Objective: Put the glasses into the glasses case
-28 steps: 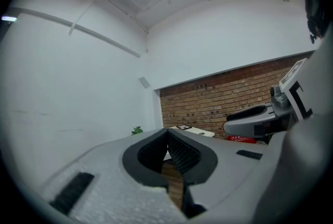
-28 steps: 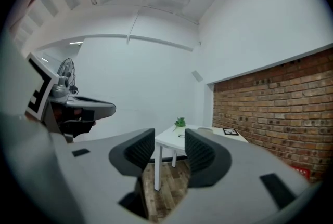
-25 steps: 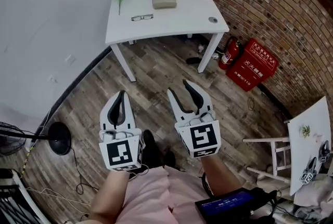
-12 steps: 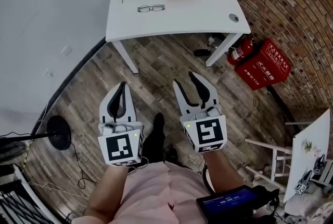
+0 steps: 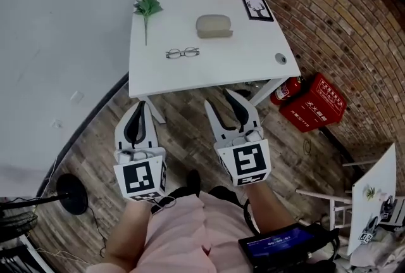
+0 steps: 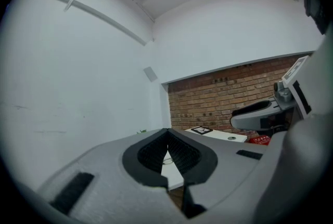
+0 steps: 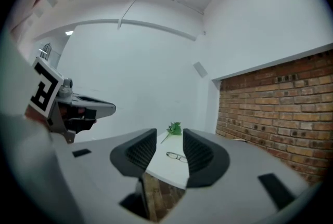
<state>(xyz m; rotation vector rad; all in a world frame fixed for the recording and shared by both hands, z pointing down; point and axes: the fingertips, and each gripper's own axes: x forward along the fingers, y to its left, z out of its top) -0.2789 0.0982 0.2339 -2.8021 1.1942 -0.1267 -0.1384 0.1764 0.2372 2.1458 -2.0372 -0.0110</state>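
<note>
Head view: the left tongs hang over the wooden floor, just short of the tabletop's near edge. Their tips are pressed together and nothing is between them. The right tongs are held beside them with the two tips clearly apart and empty, reaching as far as that near edge. On the white tabletop the glasses lie left of the middle. The glasses case sits farther back and to the right, apart from them. A green sprig lies at the far left corner and a marker card at the far right. A fire extinguisher and a red box stand by the brick wall.

Left gripper view: the left tongs meet at the tips. The ribbed pads leave only a narrow wedge lower down, where a strip of tabletop shows.

Right gripper view: the right tongs stand parted and grip nothing. Through the gap the glasses show well ahead on the tabletop, untouched, with the sprig beyond them.
</note>
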